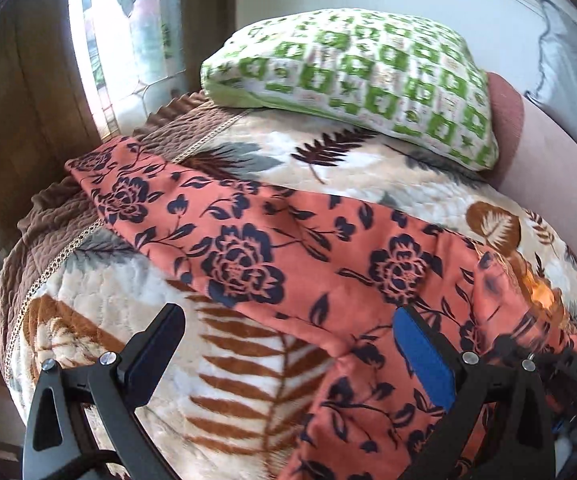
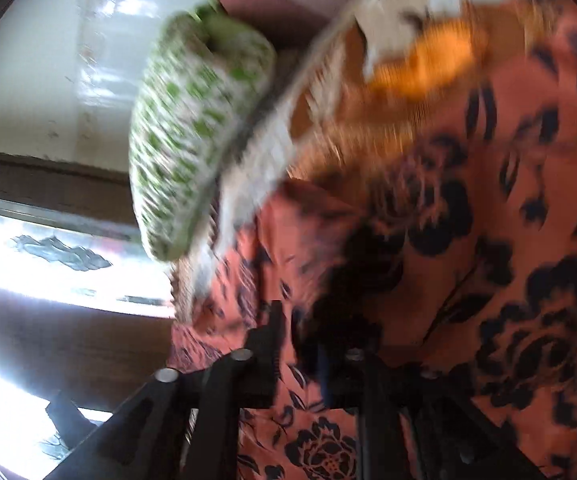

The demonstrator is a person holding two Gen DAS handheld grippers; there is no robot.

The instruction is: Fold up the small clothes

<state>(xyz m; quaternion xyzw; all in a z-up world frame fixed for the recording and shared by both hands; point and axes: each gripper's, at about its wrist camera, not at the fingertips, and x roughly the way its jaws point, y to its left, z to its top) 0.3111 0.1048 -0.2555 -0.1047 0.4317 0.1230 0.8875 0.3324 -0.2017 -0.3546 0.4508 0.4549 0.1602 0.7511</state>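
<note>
Mid-fold: left gripper (image 1: 288,344) gaped empty over the garment (image 1: 272,240); right gripper's (image 2: 312,344) grip unclear. Next: seize an edge.

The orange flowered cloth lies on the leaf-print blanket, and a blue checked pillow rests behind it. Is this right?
Not quite: the pillow is green and white checked, not blue, as the left wrist view shows. The orange flowered cloth does lie on the leaf-print blanket.

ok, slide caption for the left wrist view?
Open left tool hovers over orange floral garment on leaf-print blanket.
</note>
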